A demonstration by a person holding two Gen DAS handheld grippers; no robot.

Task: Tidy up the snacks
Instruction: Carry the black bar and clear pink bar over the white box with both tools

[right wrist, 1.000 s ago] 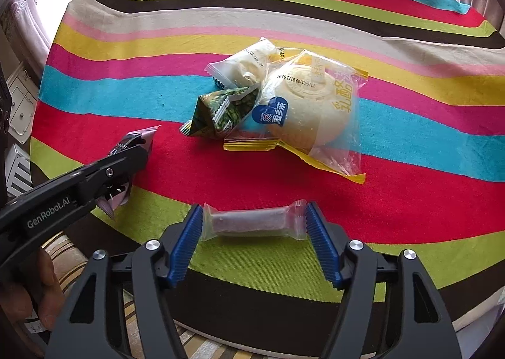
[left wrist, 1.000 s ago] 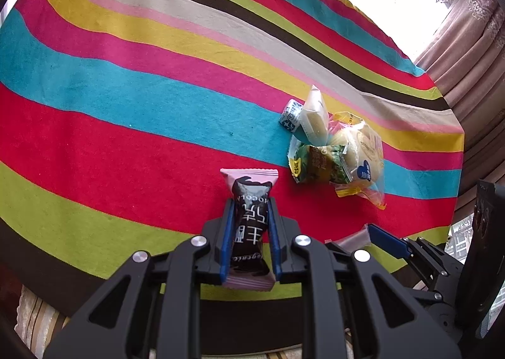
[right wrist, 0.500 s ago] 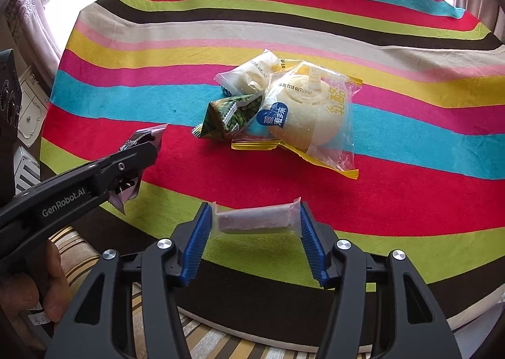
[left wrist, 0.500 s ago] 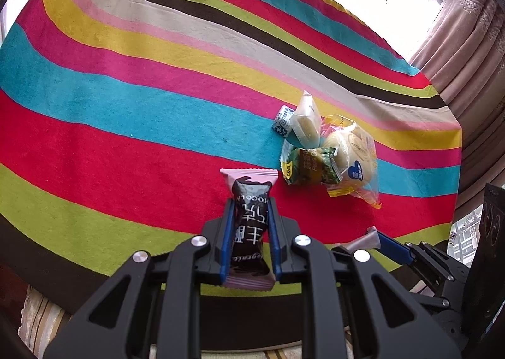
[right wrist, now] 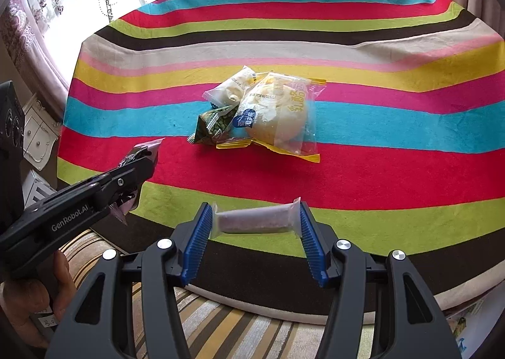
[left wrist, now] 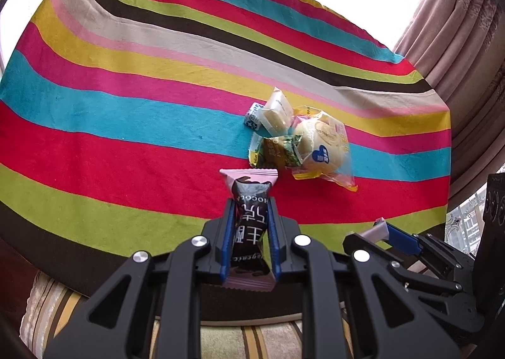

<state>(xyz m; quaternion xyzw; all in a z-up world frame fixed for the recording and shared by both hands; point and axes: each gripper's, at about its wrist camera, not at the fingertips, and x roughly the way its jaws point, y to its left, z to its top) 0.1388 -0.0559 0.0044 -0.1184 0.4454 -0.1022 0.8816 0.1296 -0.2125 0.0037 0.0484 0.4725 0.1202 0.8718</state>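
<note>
Two snacks are held up right now, one in each claw. The left claw [left wrist: 249, 232] is squeezed tight on a dark chocolate bar [left wrist: 249, 220] with pink ends, and the bar sticks out past the tips, pointing away. The right claw [right wrist: 255, 223] holds a long clear-wrapped bar [right wrist: 255, 219] sideways, with a blue pad [right wrist: 199, 239] at each end of it. That claw is about half wide, and only the crinkly wrapper ends touch the pads.

Both bars look to be above the near edge of the counter, which is covered by a striped cloth [right wrist: 378, 176]. In the middle of the cloth sits a little pile: a big round bun in a clear bag [right wrist: 277, 119], a green pea packet [right wrist: 214, 127] on its left, a pale wrapped cake [right wrist: 230, 87] behind it, and a small blue and white sweet [left wrist: 254, 114] at the far left of the pile.

I think the job now is to carry both bars over to that pile. To do it well, keep both grips just as they are. The sideways bar is held only by its ends, so it could slip or bend if the hand jerks. Go slowly and keep it level. Bring each bar down low, right beside the pile, before letting go. Set one down on the left side and one on the near side, so the two claws do not bump each other. Do not drop them onto the bun, since it looks soft and the pile could slide apart
</note>
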